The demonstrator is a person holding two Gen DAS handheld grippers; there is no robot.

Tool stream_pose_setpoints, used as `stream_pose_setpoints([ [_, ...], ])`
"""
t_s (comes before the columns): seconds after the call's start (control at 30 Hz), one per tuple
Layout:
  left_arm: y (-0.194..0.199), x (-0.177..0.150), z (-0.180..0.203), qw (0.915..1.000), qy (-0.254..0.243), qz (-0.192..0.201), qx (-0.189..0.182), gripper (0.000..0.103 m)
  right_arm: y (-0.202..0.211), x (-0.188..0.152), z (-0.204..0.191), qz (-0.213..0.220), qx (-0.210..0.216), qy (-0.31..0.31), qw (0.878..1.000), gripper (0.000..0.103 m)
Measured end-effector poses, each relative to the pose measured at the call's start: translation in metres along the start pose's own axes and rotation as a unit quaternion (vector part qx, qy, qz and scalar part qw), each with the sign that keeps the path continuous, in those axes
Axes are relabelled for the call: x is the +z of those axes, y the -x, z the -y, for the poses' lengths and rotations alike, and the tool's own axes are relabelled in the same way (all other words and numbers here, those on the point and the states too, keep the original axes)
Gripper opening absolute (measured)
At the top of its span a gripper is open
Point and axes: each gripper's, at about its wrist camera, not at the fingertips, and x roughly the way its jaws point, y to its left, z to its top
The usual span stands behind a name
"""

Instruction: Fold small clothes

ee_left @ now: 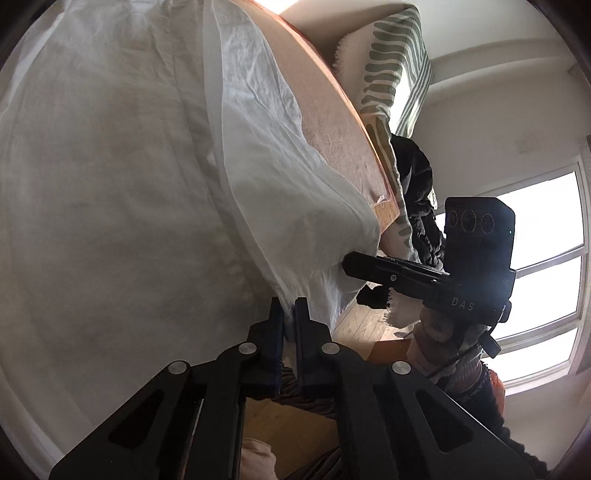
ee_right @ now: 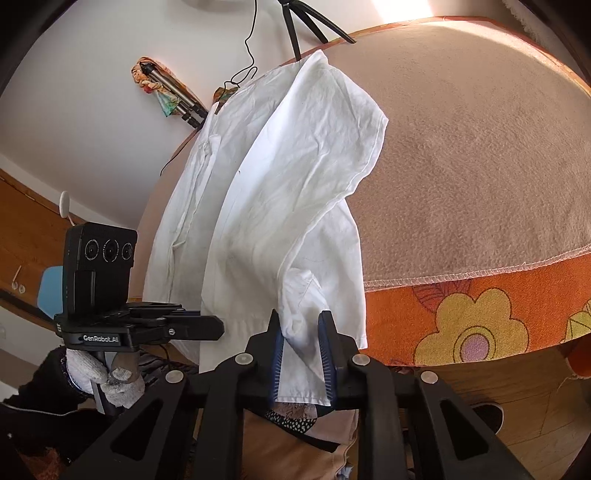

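**Both grippers on the hem of the white shirt**

I see the white shirt lying across the middle of the right wrist frame, spread over the beige blanket on the worktop, its lower edge hanging over the near side. My right gripper at bottom centre pinches a bunched corner of that hem between its blue pads. In the left wrist frame the shirt fills the left half, and my left gripper, low centre, is nearly pressed together on the cloth edge. An orange flowered cover shows at lower right under the blanket. A tripod stands at the top.
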Motion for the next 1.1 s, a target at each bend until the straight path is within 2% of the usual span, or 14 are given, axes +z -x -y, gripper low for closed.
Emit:
stream_pose_setpoints([
  [0.07,0.011,0.001,0.001,0.9988,0.007,0.012,-0.047,0.002,0.010,0.002,-0.002,0.015,0.037,-0.016,0.999,0.005],
  [0.13,0.025,0.002,0.007,0.9982,-0.011,0.030,-0.050,0.002,0.022,0.005,-0.001,0.030,0.087,-0.037,0.995,0.005],
  [0.2,0.032,0.003,0.008,0.9982,-0.033,0.036,-0.035,0.002,0.028,0.005,0.002,0.034,0.094,-0.046,0.994,0.005],
  [0.27,0.027,0.002,-0.001,0.9992,-0.025,0.016,-0.027,0.002,0.021,0.003,0.008,0.017,0.081,-0.060,0.995,0.005],
  [0.33,0.020,-0.002,-0.012,0.9999,-0.014,-0.003,-0.008,0.002,0.005,-0.001,0.013,-0.009,0.044,-0.070,0.997,0.005],
  [0.47,0.015,-0.011,-0.020,0.9993,-0.023,-0.011,0.028,0.003,-0.012,-0.006,0.003,-0.038,-0.039,-0.022,0.998,0.012],
  [0.53,0.018,-0.013,-0.017,0.9986,-0.033,-0.010,0.041,0.004,-0.008,-0.003,-0.006,-0.027,-0.066,0.007,0.997,0.024],
  [0.57,0.019,-0.014,-0.014,0.9974,-0.046,-0.009,0.054,0.004,-0.004,-0.002,-0.010,-0.014,-0.080,0.022,0.996,0.035],
  [0.6,0.021,-0.015,-0.012,0.9962,-0.059,-0.008,0.064,0.004,-0.001,0.000,-0.012,-0.002,-0.086,0.036,0.996,0.037],
  [0.67,0.027,-0.017,-0.008,0.9950,-0.072,-0.004,0.069,0.004,0.002,0.004,-0.011,0.009,-0.090,0.045,0.995,0.040],
  [0.73,0.034,-0.019,-0.003,0.9937,-0.084,0.002,0.073,0.007,0.001,0.006,-0.005,0.015,-0.095,0.048,0.994,0.051],
  [0.87,0.047,-0.020,0.008,0.9905,-0.110,0.019,0.081,0.007,-0.005,0.005,0.005,0.013,-0.095,0.044,0.994,0.053],
  [1.03,0.061,-0.008,0.012,0.9876,-0.119,0.041,0.094,0.011,-0.006,0.002,0.001,0.013,-0.070,0.038,0.997,0.050],
  [1.1,0.062,-0.001,0.012,0.9875,-0.115,0.051,0.095,0.014,-0.011,0.000,-0.001,0.001,-0.055,0.040,0.998,0.038],
])
